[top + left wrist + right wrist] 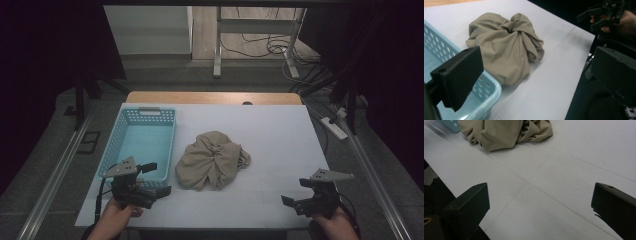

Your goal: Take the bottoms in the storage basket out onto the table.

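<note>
Two grippers wait w/ jaws spread, nothing held: left gripper [152, 178] at the near corner of the blue basket [116, 145], right gripper [296, 191] well apart. Crumpled beige cloth [212, 160] lies just beside basket, prob. meant to go in.

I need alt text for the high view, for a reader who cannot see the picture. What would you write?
A crumpled beige cloth lies in the middle of a white table, just right of an empty light-blue basket. At the near edge, the left gripper and the right gripper are held open, holding nothing, apart from the cloth.
</note>
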`<state>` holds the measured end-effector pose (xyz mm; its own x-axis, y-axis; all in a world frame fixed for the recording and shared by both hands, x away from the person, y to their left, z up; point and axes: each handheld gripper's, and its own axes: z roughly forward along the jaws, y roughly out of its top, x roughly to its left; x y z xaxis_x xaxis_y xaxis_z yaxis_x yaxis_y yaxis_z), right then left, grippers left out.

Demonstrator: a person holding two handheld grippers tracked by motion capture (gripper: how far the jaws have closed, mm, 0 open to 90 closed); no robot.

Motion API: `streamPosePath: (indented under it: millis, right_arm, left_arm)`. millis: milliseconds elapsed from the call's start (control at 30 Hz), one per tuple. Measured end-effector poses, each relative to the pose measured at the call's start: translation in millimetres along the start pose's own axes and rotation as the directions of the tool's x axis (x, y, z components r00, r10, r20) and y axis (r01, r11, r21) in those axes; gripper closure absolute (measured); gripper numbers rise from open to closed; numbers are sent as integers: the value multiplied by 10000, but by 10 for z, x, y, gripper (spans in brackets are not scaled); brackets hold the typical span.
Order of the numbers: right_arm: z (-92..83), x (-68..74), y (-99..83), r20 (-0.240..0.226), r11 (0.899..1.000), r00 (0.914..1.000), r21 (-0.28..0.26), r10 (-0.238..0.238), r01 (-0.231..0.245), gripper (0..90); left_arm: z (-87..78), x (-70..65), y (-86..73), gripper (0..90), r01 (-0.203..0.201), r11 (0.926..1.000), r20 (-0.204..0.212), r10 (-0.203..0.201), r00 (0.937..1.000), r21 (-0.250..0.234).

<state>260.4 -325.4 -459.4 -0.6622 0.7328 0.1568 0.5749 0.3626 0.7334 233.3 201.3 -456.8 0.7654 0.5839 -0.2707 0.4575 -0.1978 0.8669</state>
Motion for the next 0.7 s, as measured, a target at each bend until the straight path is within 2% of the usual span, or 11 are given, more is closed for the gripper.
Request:
streamPosePath:
  millis: [67, 333, 700]
  right_arm:
    - [0, 1, 0, 1, 10000, 10000, -7, -1, 1, 18]
    - [-1, 1, 0, 1, 10000, 10000, -9, -10, 10, 18]
    - [-2, 2, 0, 1, 10000, 10000, -15, -17, 17, 18]
  left_arm:
    - [-18, 4, -17, 0, 30, 10000, -123, -30, 9999, 42]
    - [-117, 39, -100, 0, 570, 9984, -318, -571, 9979, -26]
    - [-221, 50, -228, 0, 721, 9974, -763, -718, 9945, 20]
